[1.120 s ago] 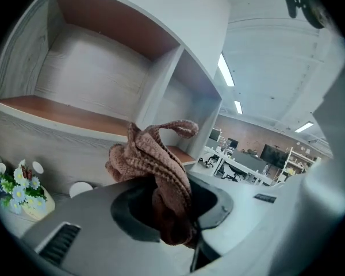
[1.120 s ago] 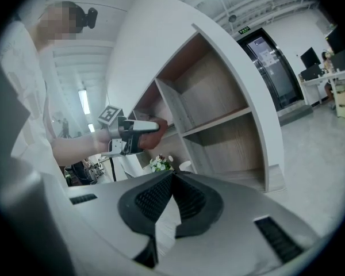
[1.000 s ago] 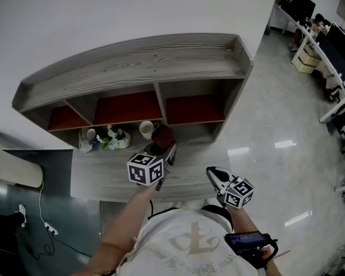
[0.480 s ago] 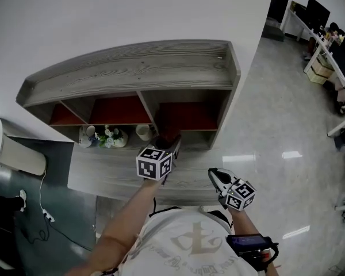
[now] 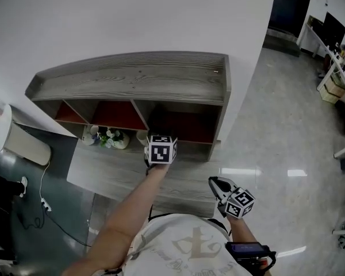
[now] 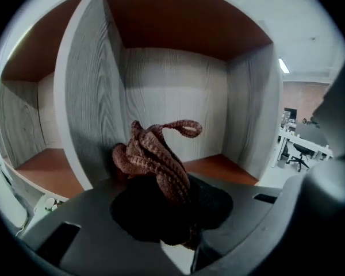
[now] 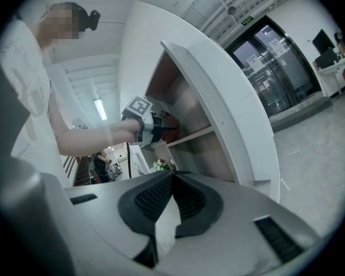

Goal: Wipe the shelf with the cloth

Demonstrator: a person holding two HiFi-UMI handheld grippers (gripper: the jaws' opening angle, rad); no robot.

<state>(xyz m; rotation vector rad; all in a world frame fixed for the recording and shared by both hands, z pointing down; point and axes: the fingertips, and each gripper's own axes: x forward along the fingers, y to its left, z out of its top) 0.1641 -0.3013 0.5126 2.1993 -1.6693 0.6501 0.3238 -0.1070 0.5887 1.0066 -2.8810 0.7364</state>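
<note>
Left gripper [image 6: 172, 211]: clamps my cloth [image 6: 155, 154], aimed into the right bay of the shelf [image 5: 138, 76] for wiping.
Right gripper [image 7: 167, 194]: closed, empty, probably parked near me.

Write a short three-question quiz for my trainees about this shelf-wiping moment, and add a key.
1. Multiple choice: what is the left gripper shut on? A) a brown cloth B) a sponge C) nothing
2. True or false: the right gripper also grips the cloth.
3. Fill in: in the head view, the left gripper reaches toward the ____ compartment of the shelf (left, middle or right).

Key
1. A
2. False: its jaws are together with nothing between them, held back from the shelf.
3. right
</note>
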